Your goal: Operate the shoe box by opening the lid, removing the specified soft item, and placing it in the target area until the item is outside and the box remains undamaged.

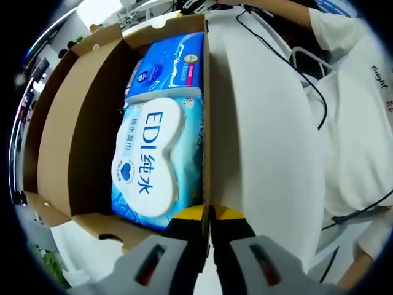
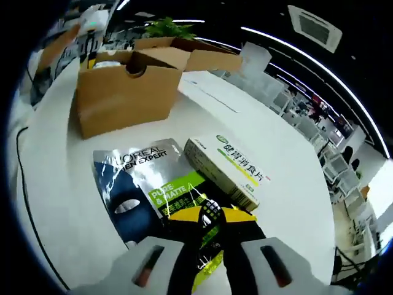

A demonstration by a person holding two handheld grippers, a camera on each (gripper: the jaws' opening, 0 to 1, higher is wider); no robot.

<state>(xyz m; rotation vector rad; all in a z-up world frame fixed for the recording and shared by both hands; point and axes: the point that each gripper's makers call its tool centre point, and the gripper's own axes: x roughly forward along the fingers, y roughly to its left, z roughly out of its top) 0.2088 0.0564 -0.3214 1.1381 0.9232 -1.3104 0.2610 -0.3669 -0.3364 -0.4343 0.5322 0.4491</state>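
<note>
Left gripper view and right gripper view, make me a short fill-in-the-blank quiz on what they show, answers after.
1. In the left gripper view, the cardboard box has its lid ____.
2. The wipes pack in the box carries the big letters ____.
3. In the right gripper view, the right gripper is shut on the ____ sachet.
4. The left gripper is shut on the box's ____.

Answers: open; EDI; face mask; wall

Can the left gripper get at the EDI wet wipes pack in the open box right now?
Probably yes: the box is open and the EDI wet wipes pack lies uncovered just beyond the left gripper.
</note>
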